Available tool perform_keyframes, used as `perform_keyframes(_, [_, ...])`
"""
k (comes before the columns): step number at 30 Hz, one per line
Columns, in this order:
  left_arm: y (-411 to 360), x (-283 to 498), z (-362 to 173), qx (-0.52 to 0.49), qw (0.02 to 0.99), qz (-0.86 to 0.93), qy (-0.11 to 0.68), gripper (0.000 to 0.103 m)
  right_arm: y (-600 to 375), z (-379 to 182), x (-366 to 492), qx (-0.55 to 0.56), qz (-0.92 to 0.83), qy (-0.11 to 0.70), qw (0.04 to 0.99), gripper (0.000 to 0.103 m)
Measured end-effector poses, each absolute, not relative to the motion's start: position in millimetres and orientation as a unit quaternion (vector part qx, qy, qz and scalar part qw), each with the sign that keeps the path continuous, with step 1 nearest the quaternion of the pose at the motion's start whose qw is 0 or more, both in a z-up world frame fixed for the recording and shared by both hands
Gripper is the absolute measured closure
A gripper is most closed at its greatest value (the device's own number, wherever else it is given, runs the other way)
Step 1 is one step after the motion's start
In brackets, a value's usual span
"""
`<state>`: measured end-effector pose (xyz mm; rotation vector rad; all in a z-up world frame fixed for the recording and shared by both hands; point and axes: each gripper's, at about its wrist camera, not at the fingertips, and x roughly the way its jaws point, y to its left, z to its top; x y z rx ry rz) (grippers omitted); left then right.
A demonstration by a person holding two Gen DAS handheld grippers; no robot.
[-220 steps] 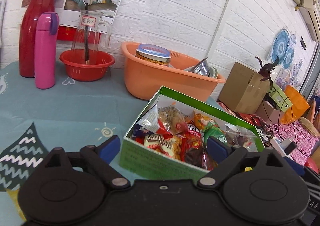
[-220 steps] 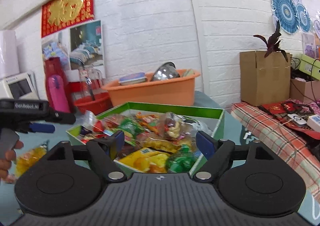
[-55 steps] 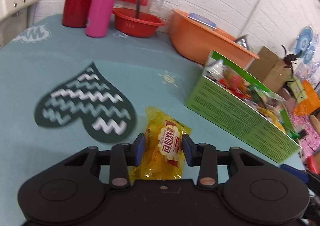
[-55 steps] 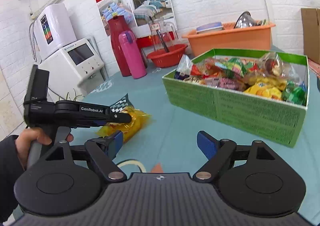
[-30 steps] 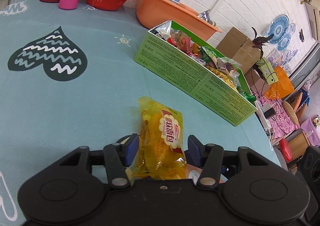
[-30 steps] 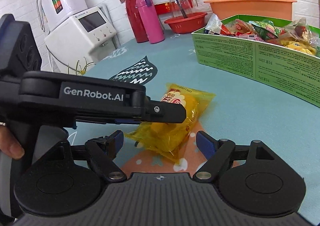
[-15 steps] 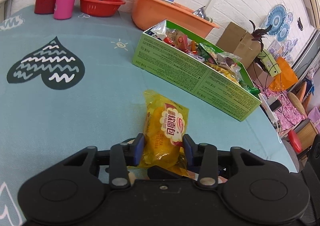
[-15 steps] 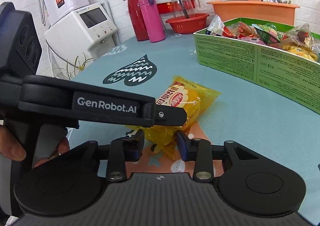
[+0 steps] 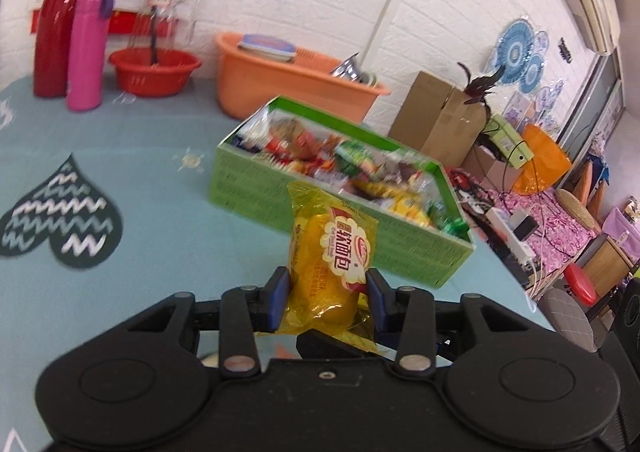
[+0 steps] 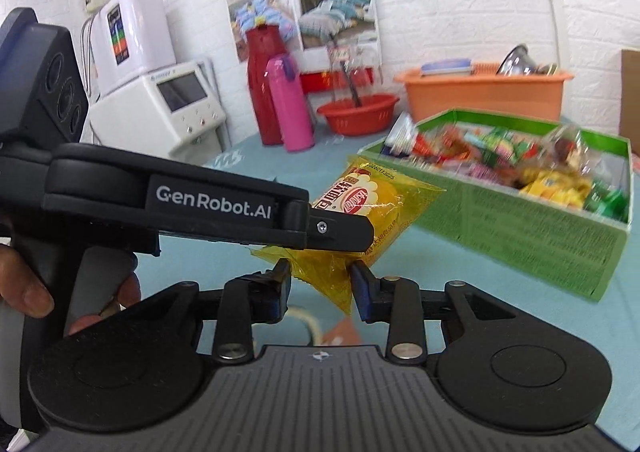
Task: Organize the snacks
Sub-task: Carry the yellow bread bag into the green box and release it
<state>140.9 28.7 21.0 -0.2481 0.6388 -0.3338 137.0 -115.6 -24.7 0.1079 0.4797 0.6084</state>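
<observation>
Gripping the yellow bread packet [image 9: 334, 264] by its sides, the left gripper [image 9: 326, 298] holds it clear of the bench [image 9: 132, 171], before the green snack box [image 9: 340, 187]. The right gripper's [image 10: 322, 286] jaws, having just closed, pinch its tail end.

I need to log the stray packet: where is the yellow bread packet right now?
The yellow bread packet is off the table, gripped by the left claw at its middle and the right claw at its tail, just in front of the green snack box.
</observation>
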Motion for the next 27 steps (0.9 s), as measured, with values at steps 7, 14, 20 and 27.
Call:
perform_keyframes(7, [-2.8,181.9,43.4,-0.111,0.935,-0.186,0.281,0.016,-145.1,-5.6,166.6,0.056,0.274,0.186,0.942,0.046])
perform_keyframes(14, [-29.8,235.0,52.2,-0.109,0.937,-0.199,0.267,0.016,-170.8,3.6,213.7,0.058,0.256,0.163,0.951,0.046])
perform_keyframes(20, [-42.3,275.5,47.3,-0.110,0.938,-0.199,0.261,0.000,-188.2,-7.9,252.4,0.075,0.231,0.155,0.958,0.045])
perform_keyframes(27, [-26.3,276.9,32.8,-0.128,0.941,-0.176,0.260,0.000,-191.0,-31.6,258.8,0.050,0.181,0.183,0.965,0.008])
